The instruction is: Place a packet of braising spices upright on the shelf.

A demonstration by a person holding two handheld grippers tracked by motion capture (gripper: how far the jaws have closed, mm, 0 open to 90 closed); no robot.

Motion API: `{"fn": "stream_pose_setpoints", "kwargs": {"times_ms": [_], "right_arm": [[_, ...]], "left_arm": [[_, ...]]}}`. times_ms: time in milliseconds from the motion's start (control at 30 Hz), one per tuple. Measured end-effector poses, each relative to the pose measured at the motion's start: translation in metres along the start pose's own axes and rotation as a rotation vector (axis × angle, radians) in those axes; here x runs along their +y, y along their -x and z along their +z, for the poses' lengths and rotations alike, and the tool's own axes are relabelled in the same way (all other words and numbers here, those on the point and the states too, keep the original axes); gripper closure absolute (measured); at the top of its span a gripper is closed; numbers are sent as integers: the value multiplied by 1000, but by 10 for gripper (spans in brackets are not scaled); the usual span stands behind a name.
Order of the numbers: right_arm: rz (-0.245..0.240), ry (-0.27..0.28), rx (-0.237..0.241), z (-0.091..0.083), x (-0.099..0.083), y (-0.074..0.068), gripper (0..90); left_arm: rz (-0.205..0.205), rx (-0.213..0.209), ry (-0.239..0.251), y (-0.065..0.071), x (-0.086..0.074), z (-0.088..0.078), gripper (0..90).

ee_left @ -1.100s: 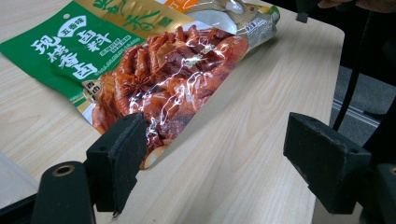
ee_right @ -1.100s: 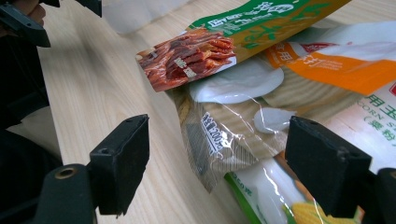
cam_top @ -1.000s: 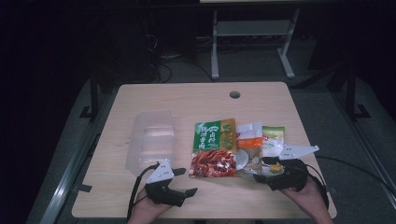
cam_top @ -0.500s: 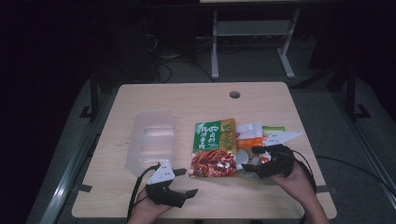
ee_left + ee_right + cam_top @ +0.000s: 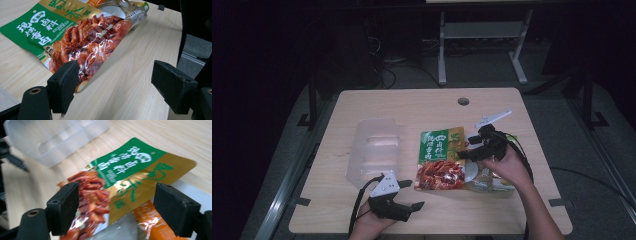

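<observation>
A green, gold and red sauce packet (image 5: pixel 439 160) lies flat in the middle of the table. My left gripper (image 5: pixel 412 195) rests open near the front edge, its jaws pointing right at the packet's red near corner (image 5: pixel 82 42), with nothing between them. My right gripper (image 5: pixel 466 147) hovers open at the packet's right edge, pointing left across it. In the right gripper view the packet (image 5: pixel 125 177) lies between and beyond the wide-apart jaws of the right gripper (image 5: pixel 116 202). The left gripper (image 5: pixel 117 82) stands just short of the packet.
A clear plastic container (image 5: pixel 374 150) lies left of the packet, also seen in the right gripper view (image 5: pixel 57 137). Several more packets (image 5: pixel 484 180) lie under my right hand, one of them orange (image 5: pixel 152 225). A cable hole (image 5: pixel 463 101) sits near the table's far edge.
My right gripper has risen from the near right of the table and moved forward and left over the packets, up to the green packet's edge. The left gripper has stayed put.
</observation>
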State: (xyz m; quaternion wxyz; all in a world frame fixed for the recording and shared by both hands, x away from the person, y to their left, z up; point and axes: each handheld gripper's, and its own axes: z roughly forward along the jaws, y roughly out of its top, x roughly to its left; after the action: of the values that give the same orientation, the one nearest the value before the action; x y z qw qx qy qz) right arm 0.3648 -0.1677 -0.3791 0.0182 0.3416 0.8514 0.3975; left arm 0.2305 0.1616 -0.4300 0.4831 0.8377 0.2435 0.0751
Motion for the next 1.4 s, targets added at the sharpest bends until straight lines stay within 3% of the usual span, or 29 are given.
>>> {"fn": "stream_pose_setpoints", "kwargs": {"times_ms": [433, 700, 833, 1067, 1233, 1300, 1333, 1367, 1400], "right_arm": [[108, -112, -59, 34, 20, 42, 219], [155, -146, -66, 48, 18, 54, 237], [178, -168, -67, 56, 17, 58, 293], [158, -219, -82, 70, 17, 59, 347], [158, -235, -57, 76, 19, 56, 476], [163, -243, -33, 78, 19, 55, 606], [163, -243, -33, 78, 19, 55, 606], [167, -248, -24, 79, 20, 54, 714], [167, -248, -24, 79, 20, 54, 714]], "left_arm": [[-1, -7, -3, 1, 1, 2, 222], [-3, -13, -1, 2, 1, 4, 224], [-3, -15, -5, 3, 1, 4, 224], [-1, -16, -7, 3, 1, 6, 225], [-4, -16, -9, 2, 1, 6, 224], [-5, -16, -9, 2, 1, 6, 225], [-5, -16, -9, 2, 1, 6, 225], [-4, -15, -12, 2, 1, 5, 224], [-4, -15, -12, 2, 1, 5, 225]]}}
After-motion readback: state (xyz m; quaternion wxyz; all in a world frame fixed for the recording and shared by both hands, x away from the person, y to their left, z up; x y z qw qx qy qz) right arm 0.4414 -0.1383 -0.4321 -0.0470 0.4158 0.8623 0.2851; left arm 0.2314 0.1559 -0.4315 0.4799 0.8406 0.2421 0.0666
